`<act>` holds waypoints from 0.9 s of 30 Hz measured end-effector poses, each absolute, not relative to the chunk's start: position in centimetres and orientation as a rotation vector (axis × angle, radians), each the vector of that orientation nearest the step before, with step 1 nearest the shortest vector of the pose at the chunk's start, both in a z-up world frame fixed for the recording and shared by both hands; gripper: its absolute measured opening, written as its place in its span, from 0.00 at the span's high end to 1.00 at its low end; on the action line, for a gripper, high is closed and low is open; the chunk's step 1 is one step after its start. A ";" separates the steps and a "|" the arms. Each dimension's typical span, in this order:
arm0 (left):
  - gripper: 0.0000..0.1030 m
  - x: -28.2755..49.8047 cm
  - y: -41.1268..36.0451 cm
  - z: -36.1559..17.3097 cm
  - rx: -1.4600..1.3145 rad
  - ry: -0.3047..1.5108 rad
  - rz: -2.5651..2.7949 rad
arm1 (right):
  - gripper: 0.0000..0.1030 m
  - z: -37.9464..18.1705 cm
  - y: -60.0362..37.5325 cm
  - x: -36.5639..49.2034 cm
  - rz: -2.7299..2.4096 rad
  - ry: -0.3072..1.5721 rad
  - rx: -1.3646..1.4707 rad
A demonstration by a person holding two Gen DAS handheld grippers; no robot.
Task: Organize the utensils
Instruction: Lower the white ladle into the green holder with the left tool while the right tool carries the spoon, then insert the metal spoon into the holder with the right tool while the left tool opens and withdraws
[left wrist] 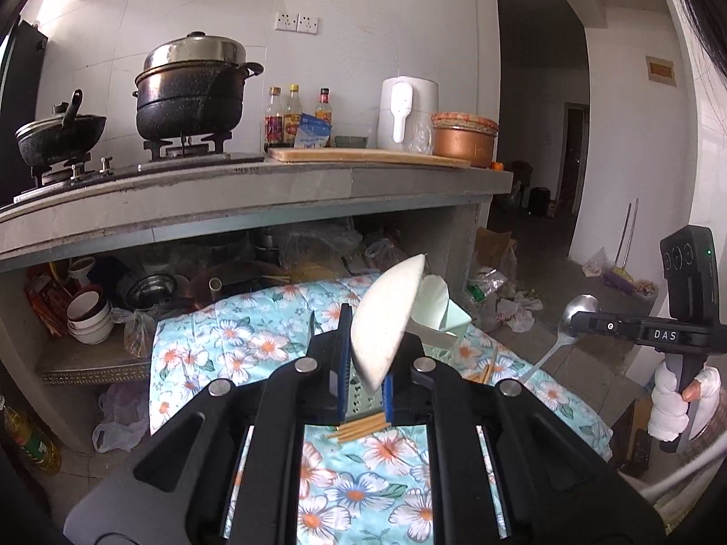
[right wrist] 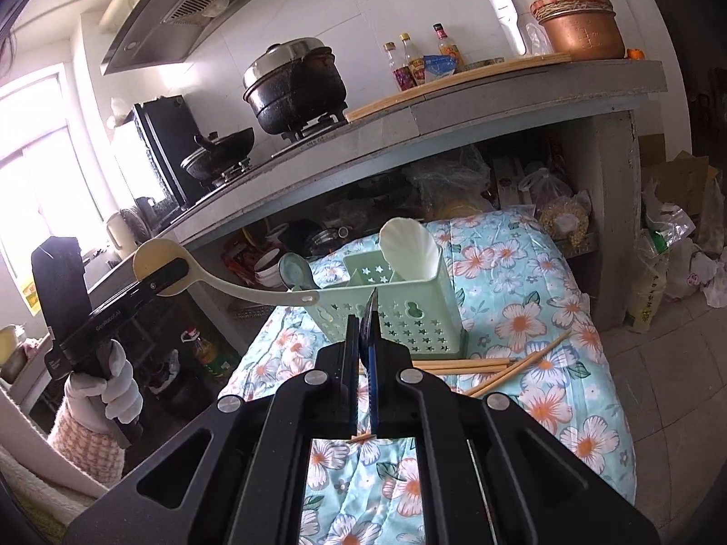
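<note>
My left gripper (left wrist: pixel 365 354) is shut on the bowl of a cream plastic ladle (left wrist: pixel 386 318), held above the floral cloth; in the right wrist view the ladle (right wrist: pixel 159 268) has its handle tip near the rim of the green utensil holder (right wrist: pixel 400 304). My right gripper (right wrist: pixel 363 340) is shut on a metal spoon, seen edge-on there; in the left wrist view the metal spoon (left wrist: pixel 568 322) hangs handle-down at the right. The holder (left wrist: pixel 447 322) holds a white shell-shaped scoop (right wrist: pixel 409 245) and a grey-green spoon (right wrist: pixel 293 270). Wooden chopsticks (right wrist: pixel 500 365) lie on the cloth beside it.
The floral cloth (right wrist: pixel 522 318) covers a low table. Behind it is a concrete counter (left wrist: pixel 272 190) with stove, pots, bottles and a kettle. The shelf under it holds bowls and bags. More chopsticks (left wrist: pixel 361 427) lie under my left gripper. Bags litter the floor (right wrist: pixel 672 245) at the right.
</note>
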State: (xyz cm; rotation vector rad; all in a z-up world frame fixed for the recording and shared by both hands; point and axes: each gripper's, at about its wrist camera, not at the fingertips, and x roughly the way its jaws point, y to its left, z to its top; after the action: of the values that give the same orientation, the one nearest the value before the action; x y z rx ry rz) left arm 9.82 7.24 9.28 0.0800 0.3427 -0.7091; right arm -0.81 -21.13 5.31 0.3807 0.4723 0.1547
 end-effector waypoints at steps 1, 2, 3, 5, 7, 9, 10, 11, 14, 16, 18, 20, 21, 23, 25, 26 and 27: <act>0.90 10.0 7.3 9.7 0.082 0.326 -0.702 | 0.97 5.7 -21.3 -0.9 0.150 0.463 0.375; 0.90 10.2 7.3 10.2 0.092 0.311 -0.691 | 0.97 6.1 -21.3 -1.0 0.148 0.453 0.370; 0.90 10.4 7.2 10.4 0.105 0.300 -0.678 | 0.97 6.5 -21.5 -1.1 0.146 0.443 0.367; 0.90 11.2 6.8 10.7 0.138 0.291 -0.650 | 0.97 7.2 -21.8 -1.1 0.144 0.426 0.363; 0.90 12.1 6.4 10.5 0.172 0.300 -0.625 | 0.97 7.8 -21.9 -1.1 0.139 0.413 0.355; 0.90 13.4 5.6 10.0 0.213 0.324 -0.594 | 0.97 8.3 -21.9 -1.0 0.135 0.404 0.348; 0.90 14.0 5.2 9.6 0.234 0.339 -0.579 | 0.97 8.4 -22.0 -0.9 0.134 0.401 0.346; 0.90 14.8 4.7 9.2 0.258 0.361 -0.566 | 0.97 8.6 -22.1 -0.7 0.133 0.398 0.345; 0.90 16.9 3.5 7.6 0.318 0.419 -0.538 | 0.97 8.9 -22.3 -0.2 0.127 0.392 0.339; 0.90 18.0 2.8 6.6 0.336 0.456 -0.539 | 0.97 9.1 -22.4 0.1 0.127 0.387 0.338; 0.90 19.0 2.1 5.8 0.354 0.488 -0.537 | 0.97 9.3 -22.6 0.4 0.125 0.382 0.336; 0.89 19.9 1.5 5.2 0.363 0.508 -0.532 | 0.97 9.7 -22.8 0.7 0.126 0.373 0.333; 0.89 20.2 1.3 5.0 0.361 0.509 -0.535 | 0.97 9.9 -22.8 0.8 0.127 0.367 0.330; 0.89 20.8 1.0 4.8 0.355 0.513 -0.537 | 0.97 10.3 -23.0 1.1 0.132 0.354 0.327; 0.87 21.3 0.7 4.7 0.342 0.522 -0.544 | 0.97 10.8 -23.3 1.6 0.139 0.341 0.323; 0.82 21.6 0.7 4.6 0.328 0.524 -0.548 | 0.97 11.1 -23.4 1.8 0.143 0.335 0.323; 0.75 21.8 0.7 4.6 0.313 0.523 -0.553 | 0.97 11.3 -23.5 2.0 0.149 0.327 0.323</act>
State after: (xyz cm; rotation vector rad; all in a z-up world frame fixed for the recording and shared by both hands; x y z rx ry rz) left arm 21.81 0.70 4.64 0.3132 0.5232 -0.5527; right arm 1.99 -23.52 11.34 0.3231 0.3273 0.1487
